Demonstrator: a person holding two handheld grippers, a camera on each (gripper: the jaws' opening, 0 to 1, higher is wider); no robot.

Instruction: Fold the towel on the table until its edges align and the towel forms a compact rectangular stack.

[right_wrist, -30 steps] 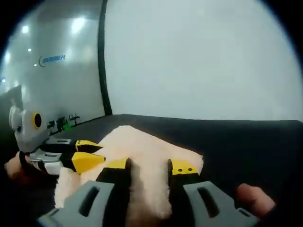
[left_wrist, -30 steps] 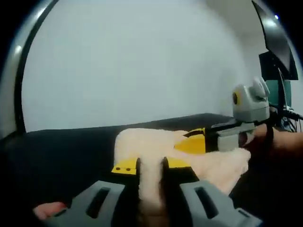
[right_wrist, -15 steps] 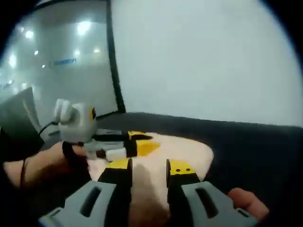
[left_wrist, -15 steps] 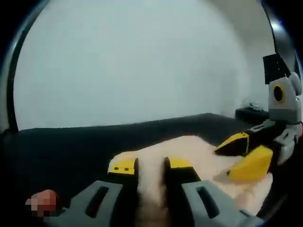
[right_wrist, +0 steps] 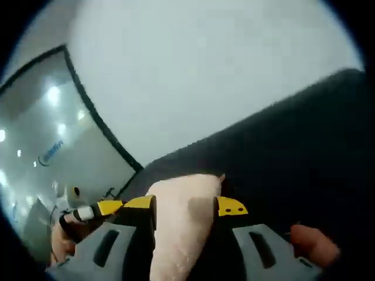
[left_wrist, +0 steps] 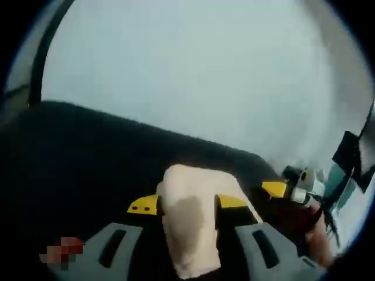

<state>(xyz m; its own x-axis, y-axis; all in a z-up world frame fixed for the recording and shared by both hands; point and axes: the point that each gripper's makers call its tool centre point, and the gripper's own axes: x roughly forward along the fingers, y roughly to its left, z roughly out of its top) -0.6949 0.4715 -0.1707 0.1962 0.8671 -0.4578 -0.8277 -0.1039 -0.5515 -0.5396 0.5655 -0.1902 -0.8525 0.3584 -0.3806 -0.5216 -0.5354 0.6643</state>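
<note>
The cream, fluffy towel (left_wrist: pixel 196 219) is pinched between the yellow-tipped jaws of my left gripper (left_wrist: pixel 183 205), which is shut on it; the cloth bulges up above the jaws over the black table (left_wrist: pixel 76 158). In the right gripper view the same towel (right_wrist: pixel 181 216) is clamped in my right gripper (right_wrist: pixel 184 206), also shut on it. The right gripper (left_wrist: pixel 293 190) appears at the right of the left gripper view, and the left gripper (right_wrist: pixel 94 212) at the lower left of the right gripper view. How the towel lies beyond the jaws is hidden.
A pale wall (left_wrist: pixel 193 76) rises behind the table. A glass partition with a dark frame (right_wrist: pixel 88 111) and reflected ceiling lights stands at the left of the right gripper view. A fingertip (right_wrist: pixel 313 246) shows beside the right gripper.
Both views have tilted and swung with the hands. The two grippers, close side by side before, now stand further apart, each still holding towel. The towel looks more bunched between the jaws.
</note>
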